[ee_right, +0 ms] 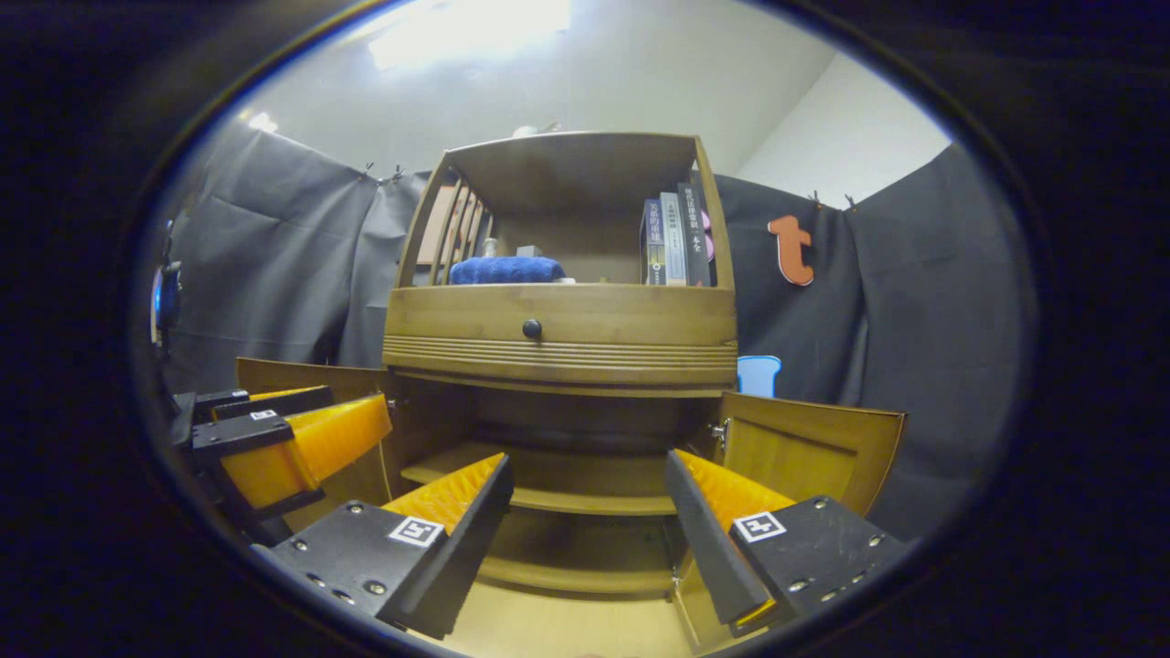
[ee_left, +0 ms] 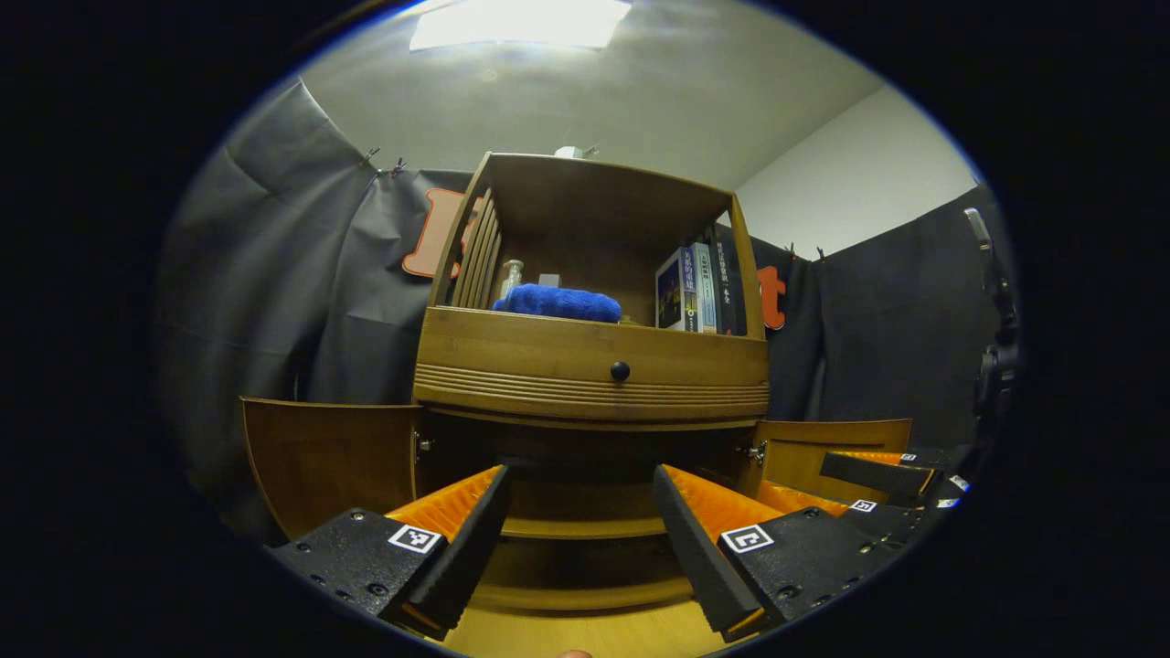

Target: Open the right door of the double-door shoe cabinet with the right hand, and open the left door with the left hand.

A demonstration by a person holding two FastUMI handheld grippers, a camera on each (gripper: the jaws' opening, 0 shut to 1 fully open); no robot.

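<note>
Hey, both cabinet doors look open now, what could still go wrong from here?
The left door and right door stand swung out beside the open grippers, so a sideways pull-back could knock either one. The left gripper and right gripper point at the lower shelf; pushing forward might bump it.

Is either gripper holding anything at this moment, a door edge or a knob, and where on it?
Nothing is held. The left gripper and right gripper both stand open with empty gaps, in front of the shoe cabinet, whose left door and right door are swung open.

A recording booth — black cloth walls behind a home-style wooden cabinet with books.
</note>
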